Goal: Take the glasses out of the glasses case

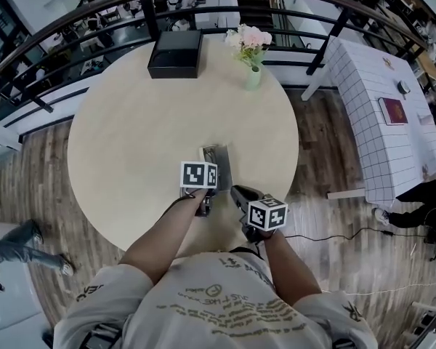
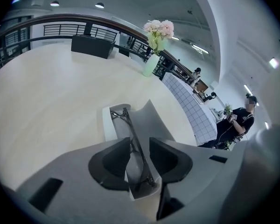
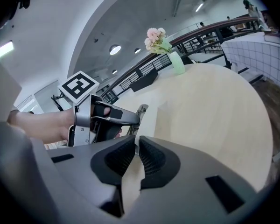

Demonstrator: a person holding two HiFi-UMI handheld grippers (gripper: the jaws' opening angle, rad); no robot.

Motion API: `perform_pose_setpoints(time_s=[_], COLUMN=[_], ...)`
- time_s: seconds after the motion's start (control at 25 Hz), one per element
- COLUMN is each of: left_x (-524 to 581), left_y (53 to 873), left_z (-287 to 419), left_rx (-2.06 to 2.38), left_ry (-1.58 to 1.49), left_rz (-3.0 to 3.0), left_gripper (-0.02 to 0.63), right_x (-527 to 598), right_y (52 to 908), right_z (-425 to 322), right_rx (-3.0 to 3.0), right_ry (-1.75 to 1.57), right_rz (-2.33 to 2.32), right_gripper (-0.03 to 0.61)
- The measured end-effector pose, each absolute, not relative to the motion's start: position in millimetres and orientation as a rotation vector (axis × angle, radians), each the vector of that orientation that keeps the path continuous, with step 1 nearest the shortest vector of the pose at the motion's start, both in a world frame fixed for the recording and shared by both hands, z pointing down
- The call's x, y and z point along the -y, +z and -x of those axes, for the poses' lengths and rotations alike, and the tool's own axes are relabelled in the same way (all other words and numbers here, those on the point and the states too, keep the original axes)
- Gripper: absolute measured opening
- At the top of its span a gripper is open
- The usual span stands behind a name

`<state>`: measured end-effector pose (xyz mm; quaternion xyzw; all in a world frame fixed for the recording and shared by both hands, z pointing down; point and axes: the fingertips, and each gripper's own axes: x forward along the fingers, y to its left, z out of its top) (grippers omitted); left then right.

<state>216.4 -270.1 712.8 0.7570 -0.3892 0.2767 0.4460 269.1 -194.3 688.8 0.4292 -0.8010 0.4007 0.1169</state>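
Clearly the reach-in step is in hand: the glasses case [image 2: 107,125] lies open near the person's edge of the round table [image 1: 131,122], its lid [image 2: 155,118] standing up on the far right side, and the glasses [image 2: 136,146] are not out yet. They lie folded inside the case, dark frame running lengthwise. The left gripper [image 2: 140,143] points down into the case with its jaws spread wide, one pad on each side of the frame, neither pressing on it as far as the left gripper view shows. The right gripper [image 3: 136,146] sits just beside it at the case's near right edge, jaws almost together, and a pale thin edge runs between its pads (most likely the case's lid or wall, pinched to hold the case steady, though I can't be sure which part).

Next, I judge, the left jaws need to close on the frame, gently and squarely across the thin bar, since a slanted pinch could let it slip or twist. Then comes a lift straight up and clear of the rim, while the right gripper keeps the case down on the table.
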Motion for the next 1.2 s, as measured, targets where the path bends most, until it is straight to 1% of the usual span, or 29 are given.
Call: perform_pose_setpoints(time_s=[0.04,0.08,0.12,0.2,0.4,0.6,0.8,1.0,1.08,1.2], left_x=[270,271,271,270,268,271,258,261,251,253], left_y=[714,716,718,722,714,696,661,649,638,617], left_z=[-216,-215,-215,-215,-216,-218,-194,-190,-182,-169], left_rx=[0.972,0.982,0.99,0.994,0.976,0.957,0.965,0.995,1.007,1.046], left_ry=[0.694,0.702,0.707,0.701,0.623,0.536,0.443,0.383,0.361,0.338], left_rz=[-1.869,-1.859,-1.847,-1.823,-1.788,-1.823,-1.858,-1.888,-1.918,-1.985], left_gripper=[0.128,0.111,0.08,0.058,0.026,0.025,0.023,0.023,0.023,0.023], right_x=[194,194,194,194,194,195,190,200,194,200], right_y=[689,689,689,691,690,691,670,665,653,628], right_z=[-269,-269,-269,-269,-268,-266,-254,-265,-265,-268], right_rx=[2.346,2.346,2.345,2.344,2.33,2.317,2.336,2.345,2.352,2.369], right_ry=[1.172,1.171,1.169,1.163,1.135,1.093,1.073,1.068,1.041,0.99], right_rz=[-1.255,-1.253,-1.252,-1.247,-1.237,-1.231,-1.329,-1.404,-1.477,-1.615], right_gripper=[0.04,0.04,0.04,0.04,0.04,0.041,0.043,0.077,0.077,0.043])
